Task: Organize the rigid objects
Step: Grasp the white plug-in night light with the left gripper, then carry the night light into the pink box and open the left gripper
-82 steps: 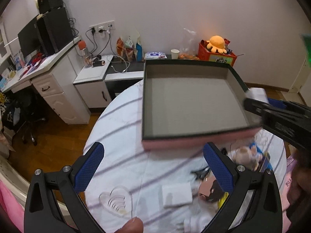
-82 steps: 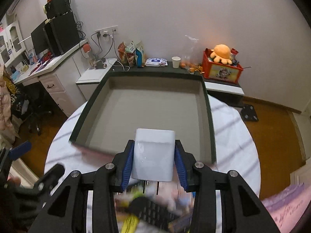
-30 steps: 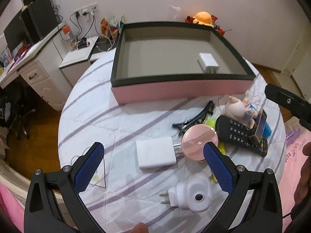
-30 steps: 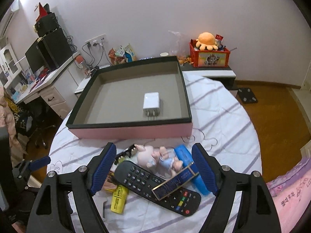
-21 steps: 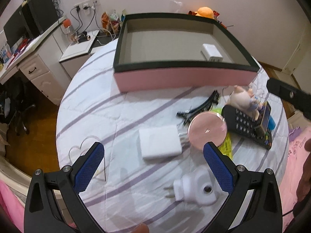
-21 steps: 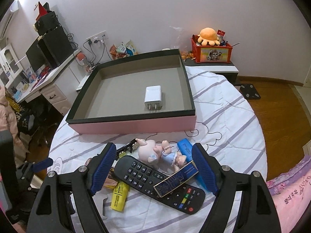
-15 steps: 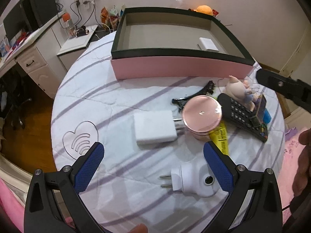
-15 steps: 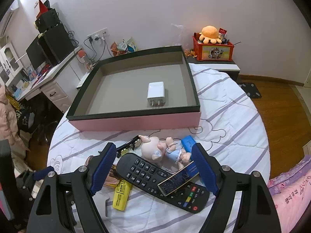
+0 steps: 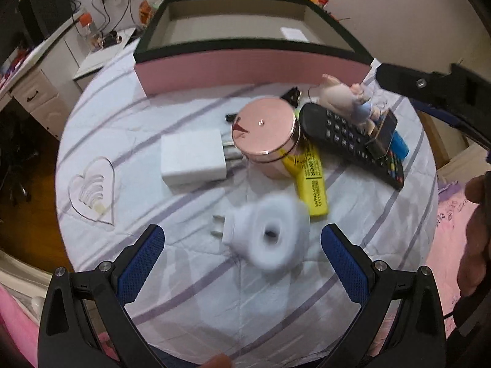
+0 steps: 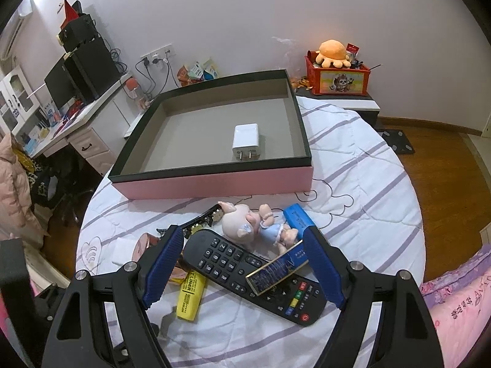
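Note:
My left gripper (image 9: 242, 234) hangs open just over a round white plug adapter (image 9: 270, 233), which lies blurred between its blue pads without touching them. Beyond it lie a white charger block (image 9: 191, 159), a round pink case (image 9: 264, 132), a yellow highlighter (image 9: 313, 184) and a black remote (image 9: 346, 141). My right gripper (image 10: 242, 236) is open and empty above the remote (image 10: 245, 266) and a pig figurine (image 10: 242, 222). A small white charger (image 10: 245, 141) lies inside the pink box (image 10: 214, 181).
A blue case (image 10: 299, 217), a dark gold-edged box (image 10: 276, 270) and a black hair clip (image 10: 202, 220) crowd the remote. The round table (image 10: 368, 184) drops to wooden floor. A desk (image 10: 70, 122) stands left, a red toy crate (image 10: 337, 76) behind, pink bedding (image 10: 454, 300) right.
The right gripper earlier let go of the small white charger, which now lies in the box. Over the last second the left gripper sank toward the round plug adapter; the right kept still.

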Demonstrator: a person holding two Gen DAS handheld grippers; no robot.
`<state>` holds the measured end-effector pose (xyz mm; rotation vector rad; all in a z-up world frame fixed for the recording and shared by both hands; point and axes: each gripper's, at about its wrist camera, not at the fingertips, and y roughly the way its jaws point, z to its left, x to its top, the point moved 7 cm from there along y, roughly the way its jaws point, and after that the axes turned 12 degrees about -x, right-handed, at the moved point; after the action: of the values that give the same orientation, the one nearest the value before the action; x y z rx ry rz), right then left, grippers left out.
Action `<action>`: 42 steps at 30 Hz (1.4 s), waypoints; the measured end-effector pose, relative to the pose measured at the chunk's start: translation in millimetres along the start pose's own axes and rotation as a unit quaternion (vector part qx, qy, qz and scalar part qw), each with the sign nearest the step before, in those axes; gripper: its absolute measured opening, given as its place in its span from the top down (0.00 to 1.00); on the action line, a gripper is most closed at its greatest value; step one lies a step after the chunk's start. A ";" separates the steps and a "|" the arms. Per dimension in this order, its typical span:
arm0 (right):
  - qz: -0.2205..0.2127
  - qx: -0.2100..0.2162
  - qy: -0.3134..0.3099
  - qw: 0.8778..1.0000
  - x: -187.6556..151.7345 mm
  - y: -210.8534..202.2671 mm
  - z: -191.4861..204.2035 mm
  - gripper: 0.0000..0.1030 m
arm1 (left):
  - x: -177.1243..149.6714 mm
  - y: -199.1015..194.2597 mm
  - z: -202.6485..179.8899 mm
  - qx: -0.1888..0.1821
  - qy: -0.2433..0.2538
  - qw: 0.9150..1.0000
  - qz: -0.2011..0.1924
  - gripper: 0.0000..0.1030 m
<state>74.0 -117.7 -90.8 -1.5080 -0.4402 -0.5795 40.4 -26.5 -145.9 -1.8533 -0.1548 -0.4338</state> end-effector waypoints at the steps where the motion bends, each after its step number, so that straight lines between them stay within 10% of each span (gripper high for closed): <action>1: 0.000 0.000 0.001 1.000 -0.6 -0.6 -0.8 0.21 | -3.0 4.7 1.0 0.002 -0.003 1.000 0.006 0.00; 11: 0.000 -0.001 0.009 1.000 -4.3 -2.9 -9.0 0.21 | 2.4 28.0 2.5 0.003 -0.007 1.000 0.024 0.03; 16: 0.002 -0.003 0.006 1.000 -3.5 -0.9 -6.4 0.21 | 3.0 28.1 -5.2 -0.016 0.007 1.000 0.014 0.28; 42: -0.010 -0.019 0.009 1.000 16.2 -4.9 -4.7 0.21 | 58.4 -48.9 9.5 -0.001 0.022 0.998 -0.059 0.28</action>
<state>83.5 -123.7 -77.2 -1.5355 -0.4337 -0.6204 80.8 -8.2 -83.2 -1.8401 -0.2341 -0.5569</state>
